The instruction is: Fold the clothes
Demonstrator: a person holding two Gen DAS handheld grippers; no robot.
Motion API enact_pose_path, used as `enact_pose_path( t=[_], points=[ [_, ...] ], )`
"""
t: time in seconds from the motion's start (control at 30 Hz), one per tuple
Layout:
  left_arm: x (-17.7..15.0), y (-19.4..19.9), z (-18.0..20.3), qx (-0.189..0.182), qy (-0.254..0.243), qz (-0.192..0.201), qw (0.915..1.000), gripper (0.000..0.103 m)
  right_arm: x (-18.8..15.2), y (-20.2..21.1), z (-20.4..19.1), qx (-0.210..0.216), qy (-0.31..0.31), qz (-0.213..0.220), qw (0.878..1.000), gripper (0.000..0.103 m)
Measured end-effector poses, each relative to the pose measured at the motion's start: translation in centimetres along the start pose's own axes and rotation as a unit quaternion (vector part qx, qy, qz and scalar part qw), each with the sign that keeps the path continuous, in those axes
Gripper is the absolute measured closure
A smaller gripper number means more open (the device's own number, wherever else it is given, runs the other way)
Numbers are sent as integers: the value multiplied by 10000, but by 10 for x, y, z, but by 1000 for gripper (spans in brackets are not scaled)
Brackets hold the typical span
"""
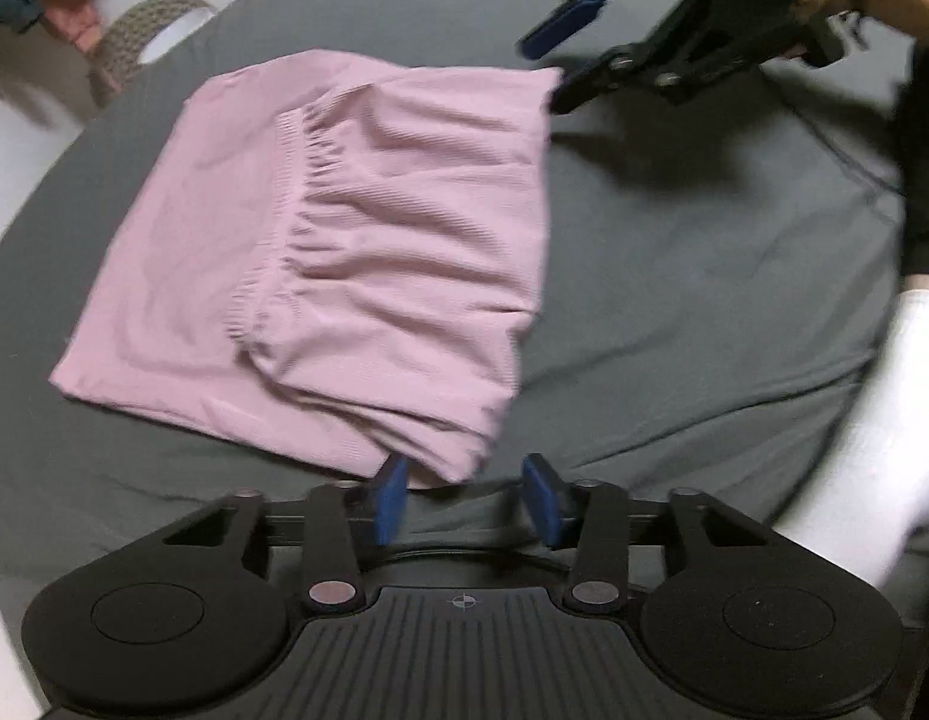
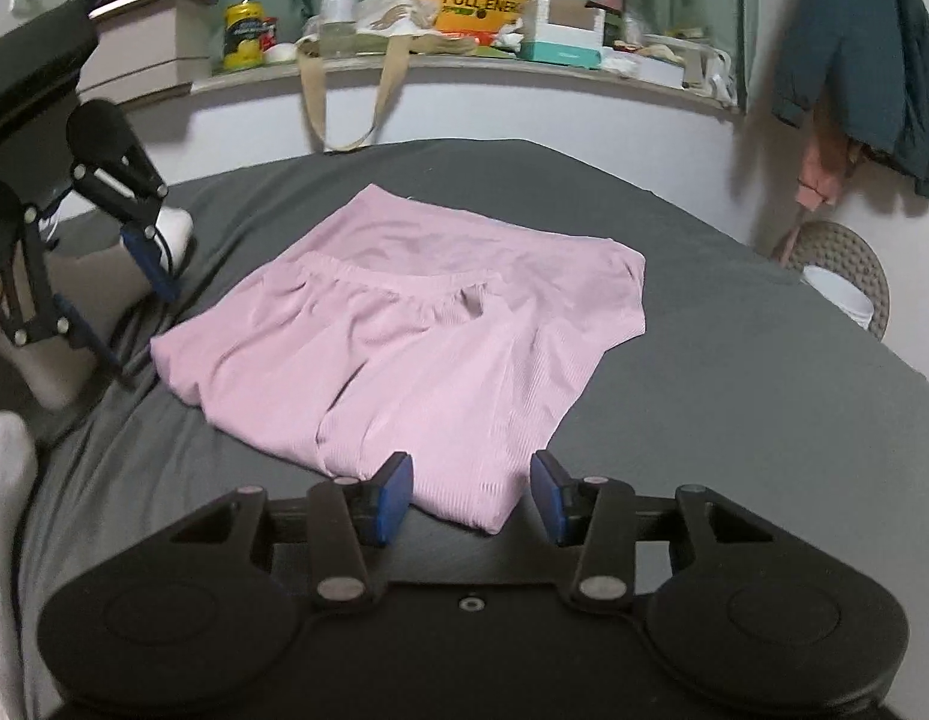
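Pink shorts (image 1: 320, 252) lie folded on the grey bed (image 1: 704, 300).
Your left gripper (image 1: 467, 501) and right gripper (image 2: 472, 495) both stand part open at its near corners, gripping nothing.

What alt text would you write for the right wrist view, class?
A folded pink garment lies on a dark grey sheet; the right gripper has open jaws at its near corner. A cluttered shelf lies behind.

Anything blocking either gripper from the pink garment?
Nothing visible. The pink garment lies alone on the grey sheet; a corner of it sits between the open pads of the left gripper and of the right gripper.
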State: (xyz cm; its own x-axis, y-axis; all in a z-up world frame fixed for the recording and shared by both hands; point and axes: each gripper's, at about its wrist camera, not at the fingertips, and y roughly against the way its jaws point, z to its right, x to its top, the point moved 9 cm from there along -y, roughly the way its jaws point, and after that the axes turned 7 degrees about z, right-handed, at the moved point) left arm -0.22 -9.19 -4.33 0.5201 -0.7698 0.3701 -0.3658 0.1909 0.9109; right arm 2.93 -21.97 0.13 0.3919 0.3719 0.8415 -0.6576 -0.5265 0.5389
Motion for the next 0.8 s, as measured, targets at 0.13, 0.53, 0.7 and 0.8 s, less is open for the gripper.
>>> enact_pose_path(
  t=[0.13,0.53,0.7,0.8],
  points=[
    [1,-2,1,-47,-7,39,10000,60,-5,0,-1,61,103,-57,9999,62],
    [1,-6,6,55,-133,10,9999,92,-7,-2,-2,16,228,-16,9997,64],
    [1,-9,6,76,-161,32,9998,95,-9,-3,-7,14,421,-49,9991,69],
    [2,-8,5,90,-166,56,9998,98,-11,-3,-9,17,522,-65,9986,73]
  ],
)
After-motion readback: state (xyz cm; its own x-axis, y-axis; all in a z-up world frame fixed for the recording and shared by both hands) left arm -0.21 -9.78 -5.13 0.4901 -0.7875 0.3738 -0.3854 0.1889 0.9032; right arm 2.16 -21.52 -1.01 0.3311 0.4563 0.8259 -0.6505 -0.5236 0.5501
